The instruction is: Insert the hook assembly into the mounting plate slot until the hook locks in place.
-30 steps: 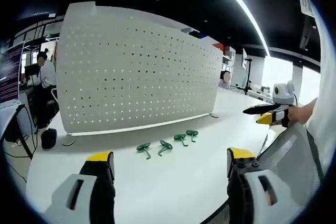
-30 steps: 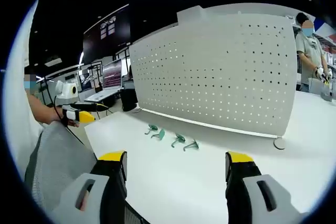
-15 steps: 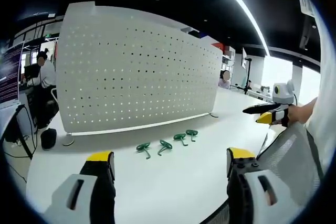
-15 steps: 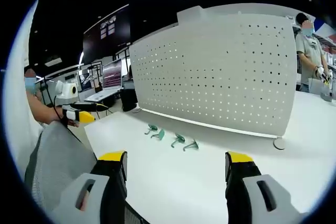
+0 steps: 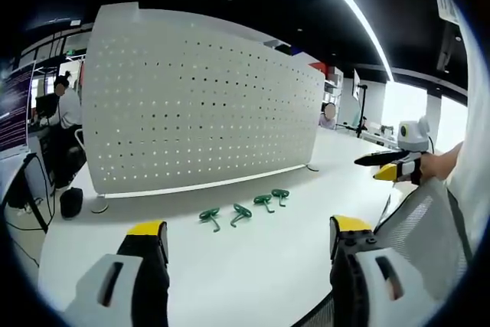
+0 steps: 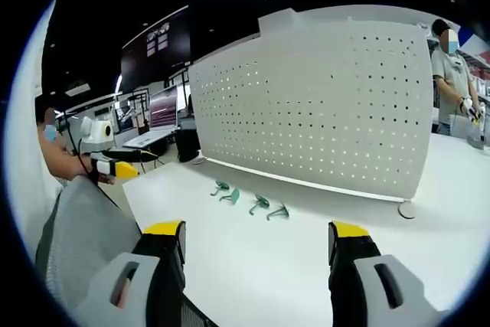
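— Four green hooks lie in a loose row on the white counter, a little below the middle of the left gripper view. See them?

— Yes. In the right gripper view the hooks sit just left of centre, near the foot of the pegboard but not touching it.

— And the pegboard?

— Upright, white, full of small holes, filling the upper middle of both views. One round foot rests on the counter at lower right.

— How is the left tool?

— Spread wide, nothing between its yellow-tipped jaws, at the bottom of its own view. It also shows at the left edge of the right gripper view, the left tool held in a hand.

— The right tool?

— Also wide apart and empty. The right tool appears at the right edge of the left gripper view, well away from the hooks.

— Anything else?

— A grey mesh chair back at lower left, and a person standing at far right.
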Motion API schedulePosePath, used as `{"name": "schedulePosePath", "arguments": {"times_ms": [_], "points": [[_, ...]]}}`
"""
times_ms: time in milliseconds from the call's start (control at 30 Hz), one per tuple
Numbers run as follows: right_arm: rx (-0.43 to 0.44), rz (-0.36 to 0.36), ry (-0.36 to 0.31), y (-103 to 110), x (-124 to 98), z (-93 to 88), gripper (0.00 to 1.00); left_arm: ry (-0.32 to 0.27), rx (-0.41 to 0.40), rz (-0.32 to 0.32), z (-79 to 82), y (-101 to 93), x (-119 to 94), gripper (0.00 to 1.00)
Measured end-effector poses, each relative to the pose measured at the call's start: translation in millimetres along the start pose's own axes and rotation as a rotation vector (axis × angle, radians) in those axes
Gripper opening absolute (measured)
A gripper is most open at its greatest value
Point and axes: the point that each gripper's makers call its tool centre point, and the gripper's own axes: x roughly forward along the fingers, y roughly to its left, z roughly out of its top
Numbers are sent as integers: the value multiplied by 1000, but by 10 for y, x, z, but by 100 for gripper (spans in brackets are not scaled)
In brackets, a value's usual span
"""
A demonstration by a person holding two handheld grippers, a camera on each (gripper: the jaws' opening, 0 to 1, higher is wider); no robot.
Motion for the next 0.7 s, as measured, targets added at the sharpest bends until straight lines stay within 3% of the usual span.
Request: {"name": "schedulePosePath", "arguments": {"times_ms": [700], "points": [[-1,10,6,22,0,-16,74,12,4,-4,-26,-11,6,89]]}}
